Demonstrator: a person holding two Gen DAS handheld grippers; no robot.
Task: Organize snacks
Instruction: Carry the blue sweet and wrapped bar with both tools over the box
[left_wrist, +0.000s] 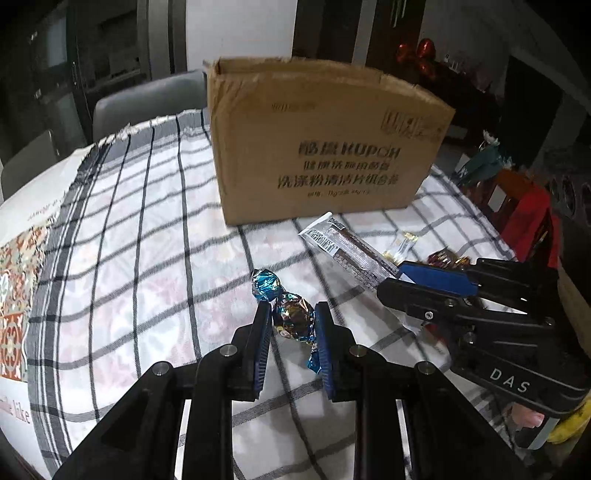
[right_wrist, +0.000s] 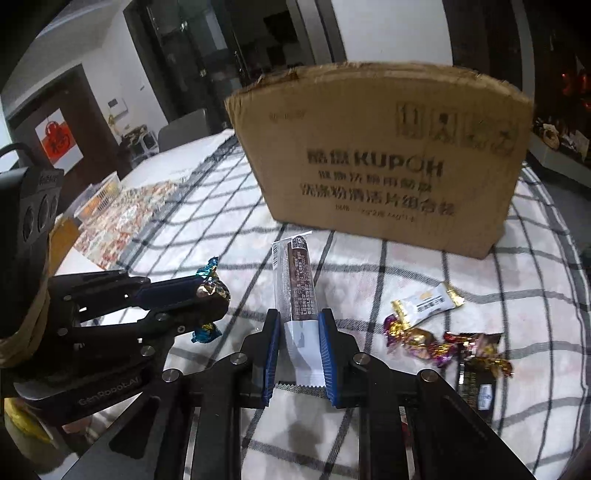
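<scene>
Snacks: foil-wrapped candy (left_wrist: 293, 319) pinched across its body by left gripper (left_wrist: 291, 325), closed on it, above checked cloth (left_wrist: 129, 258). Right gripper (right_wrist: 301, 332) closed on flat end of long snack stick (right_wrist: 297, 280). Both light; foil crinkly, prob. slippery; stick wrapper soft, so grip near seal. Cardboard box (right_wrist: 388, 155) just beyond; more candies (right_wrist: 424, 339) lie w/ other packets at right.

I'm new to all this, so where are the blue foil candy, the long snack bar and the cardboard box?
blue foil candy (left_wrist: 291, 319): left wrist view, wrapped middle.
long snack bar (right_wrist: 297, 280): right wrist view, dark printed wrapper.
cardboard box (right_wrist: 384, 155): right wrist view, printed front.
</scene>
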